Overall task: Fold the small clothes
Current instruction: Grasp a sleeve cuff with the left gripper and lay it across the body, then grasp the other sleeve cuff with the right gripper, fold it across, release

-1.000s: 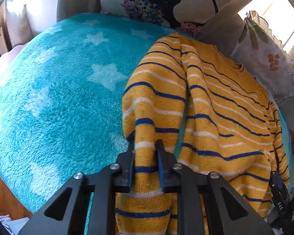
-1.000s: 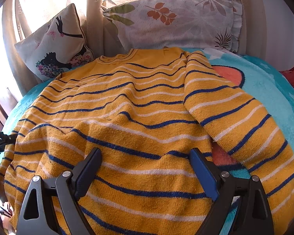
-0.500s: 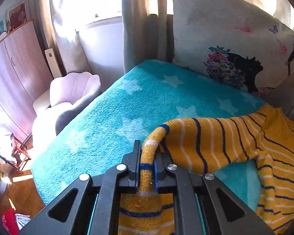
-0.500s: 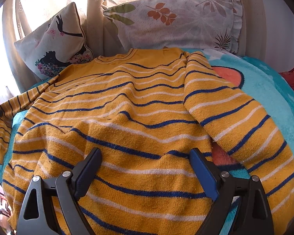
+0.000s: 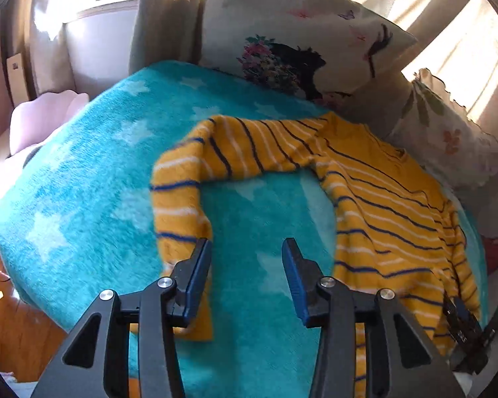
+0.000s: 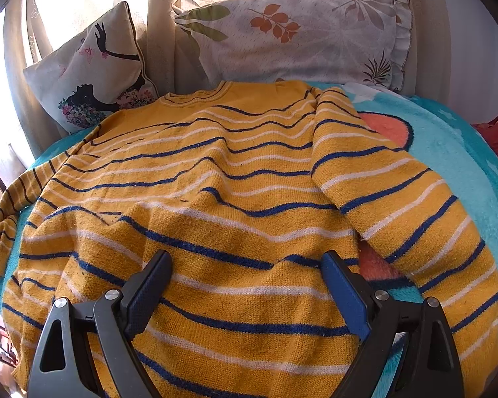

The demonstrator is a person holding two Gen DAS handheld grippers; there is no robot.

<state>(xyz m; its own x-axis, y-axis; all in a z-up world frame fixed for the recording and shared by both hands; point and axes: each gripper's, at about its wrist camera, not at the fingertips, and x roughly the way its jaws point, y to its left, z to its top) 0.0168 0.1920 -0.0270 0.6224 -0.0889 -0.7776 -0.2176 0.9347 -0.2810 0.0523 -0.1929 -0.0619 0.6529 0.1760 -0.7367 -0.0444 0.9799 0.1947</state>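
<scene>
Spreading out striped sweater (image 6: 235, 179); both left gripper (image 5: 246, 273) and right gripper (image 6: 245, 285) gaping, empty. Next: grab sleeve (image 5: 215, 156), fold inward.

Teal star blanket (image 5: 83, 179), silhouette cushion (image 5: 292, 43), leaf-print pillow (image 6: 298, 36), curtains (image 6: 156, 16)

Left hand-held gripper (image 5: 247, 258): matte black frame with triangular cut-outs in both side arms, four round silver screw heads across the linkage, dark blue ribbed pads (image 5: 295, 278) lining the inner faces of the two fingers. Right hand-held gripper (image 6: 245, 280): same black skeletal build, triangular windows, four silver screws at the pivots, blue textured pads (image 6: 343, 293) on the fingers, brighter blue on the right one. No skin, sleeve or cable visible in either view.
</scene>
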